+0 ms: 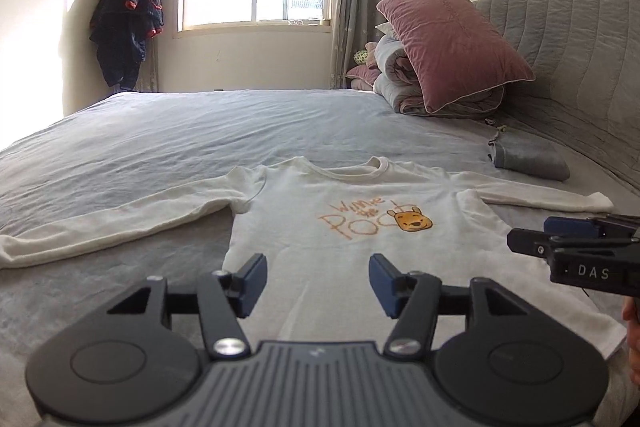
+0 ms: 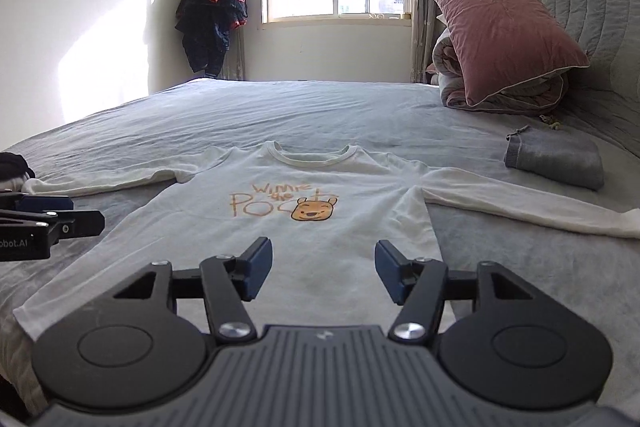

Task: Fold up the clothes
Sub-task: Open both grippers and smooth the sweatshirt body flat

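Note:
A white long-sleeved shirt [image 1: 340, 247] [image 2: 280, 235] with an orange bear print lies flat, face up, on the grey bed, both sleeves spread out sideways. My left gripper [image 1: 318, 281] hovers open over the shirt's lower left part, nothing between its blue pads. My right gripper [image 2: 324, 273] is open over the lower right part, also holding nothing. In the left wrist view the right gripper [image 1: 560, 239] shows from the side at the right edge. The left gripper [image 2: 60, 215] shows at the left edge of the right wrist view.
A folded grey garment [image 1: 528, 157] [image 2: 556, 163] lies on the bed right of the shirt. A pink pillow [image 1: 452, 43] sits on rolled bedding by the grey headboard [image 1: 580, 67]. A dark jacket [image 1: 128, 23] hangs beside the window. A dark item [image 2: 14, 163] lies at the bed's left edge.

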Demonstrator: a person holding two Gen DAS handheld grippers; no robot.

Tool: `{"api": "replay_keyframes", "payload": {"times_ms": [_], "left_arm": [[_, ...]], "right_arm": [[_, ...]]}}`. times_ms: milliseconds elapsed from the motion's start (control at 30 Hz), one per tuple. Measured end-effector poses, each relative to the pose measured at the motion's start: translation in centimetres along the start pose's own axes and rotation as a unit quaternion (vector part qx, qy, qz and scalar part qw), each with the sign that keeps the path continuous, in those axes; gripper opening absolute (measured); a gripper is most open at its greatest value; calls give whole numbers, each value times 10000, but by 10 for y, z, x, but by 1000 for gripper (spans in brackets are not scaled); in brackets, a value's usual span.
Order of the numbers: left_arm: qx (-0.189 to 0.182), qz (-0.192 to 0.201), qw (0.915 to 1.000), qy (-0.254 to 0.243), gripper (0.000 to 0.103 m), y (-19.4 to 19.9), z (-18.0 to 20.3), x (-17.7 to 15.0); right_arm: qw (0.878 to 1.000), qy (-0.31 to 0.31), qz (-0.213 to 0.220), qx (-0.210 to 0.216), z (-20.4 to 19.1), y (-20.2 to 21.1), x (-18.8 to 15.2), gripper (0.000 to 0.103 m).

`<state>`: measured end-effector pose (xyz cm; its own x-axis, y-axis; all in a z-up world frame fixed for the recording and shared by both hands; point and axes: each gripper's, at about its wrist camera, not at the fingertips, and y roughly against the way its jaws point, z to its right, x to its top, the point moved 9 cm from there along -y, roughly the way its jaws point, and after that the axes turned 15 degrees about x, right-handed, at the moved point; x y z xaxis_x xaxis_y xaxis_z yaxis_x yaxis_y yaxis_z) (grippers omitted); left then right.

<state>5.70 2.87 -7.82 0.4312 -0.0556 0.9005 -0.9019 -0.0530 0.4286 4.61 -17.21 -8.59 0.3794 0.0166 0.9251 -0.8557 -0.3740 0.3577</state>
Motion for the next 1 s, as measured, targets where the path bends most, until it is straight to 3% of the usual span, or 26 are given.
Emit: {"api": "replay_keyframes", "payload": {"times_ms": [100,233,333,400,433,533,1000], "left_arm": [[-153,-98,9997,149,68,-37,14,19],[-75,-350,9984,444,78,-87,17,22],[-7,-635,9973,361,88,-117,19,3],[33,-870,9961,147,92,-134,21,-19],[44,-922,9957,34,99,-136,23,-22],[59,-982,9948,-249,102,-135,29,-23],[-184,-1002,9925,-675,103,-118,22,-30]], "right_arm": [[9999,-70,20,-105,12,-36,24,62],[9995,-115,-179,-233,31,-87,38,71],[9980,-94,-549,-309,46,-122,25,83],[9927,-190,-1130,-374,61,-142,-8,92],[9928,-268,-1124,-328,67,-144,-20,98],[9928,-444,-1104,-95,69,-138,-18,103],[9913,-215,-1297,88,68,-115,-25,103]]}}
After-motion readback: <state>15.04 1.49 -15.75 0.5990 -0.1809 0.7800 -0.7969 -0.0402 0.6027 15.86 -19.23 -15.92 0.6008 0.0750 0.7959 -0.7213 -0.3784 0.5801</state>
